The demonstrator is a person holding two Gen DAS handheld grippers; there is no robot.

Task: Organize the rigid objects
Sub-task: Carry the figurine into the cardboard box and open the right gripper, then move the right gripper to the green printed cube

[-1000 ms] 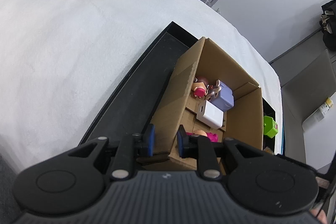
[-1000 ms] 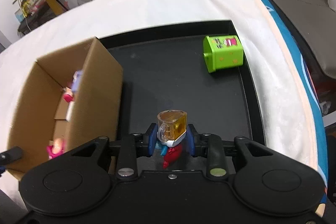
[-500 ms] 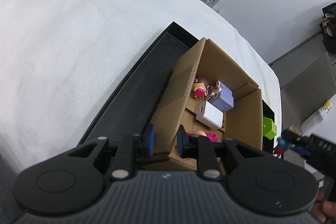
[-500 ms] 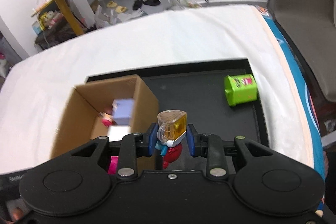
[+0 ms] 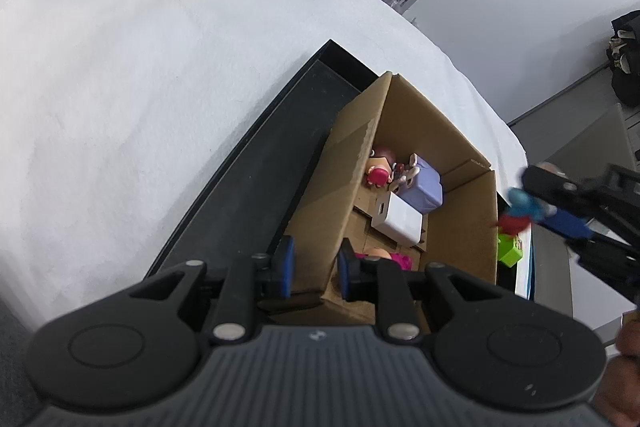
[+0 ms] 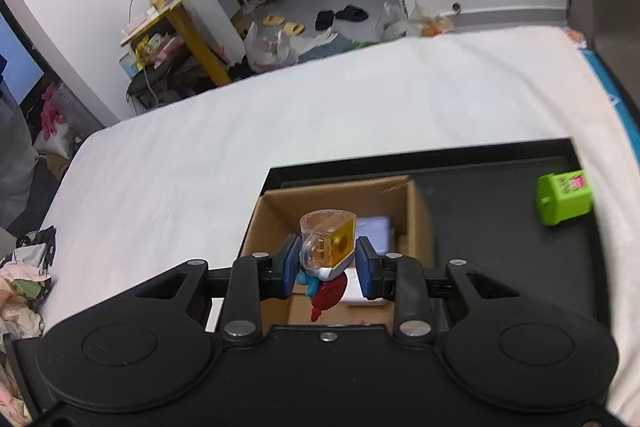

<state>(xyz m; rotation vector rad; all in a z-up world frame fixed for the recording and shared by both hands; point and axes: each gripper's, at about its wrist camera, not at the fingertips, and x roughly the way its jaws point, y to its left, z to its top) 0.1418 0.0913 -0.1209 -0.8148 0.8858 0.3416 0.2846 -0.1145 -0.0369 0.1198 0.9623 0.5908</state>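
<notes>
Cardboard wall hides part of the pink doll (image 5: 394, 259) at the near end of the open box (image 5: 344, 187), whose near-left wall is clamped in the left claw (image 5: 314, 269). Farther in lie a white block (image 5: 398, 221), a lavender block (image 5: 424, 185) and a small red-and-pink figure (image 5: 378, 175), hard to make out. The box stands in a black tray (image 5: 248, 195) on a white-covered surface (image 5: 140, 67). Above the box, the right claw (image 6: 328, 267) is clamped on a toy (image 6: 328, 243) with a clear amber top. A green box (image 6: 564, 197) lies apart on the tray's right side.
</notes>
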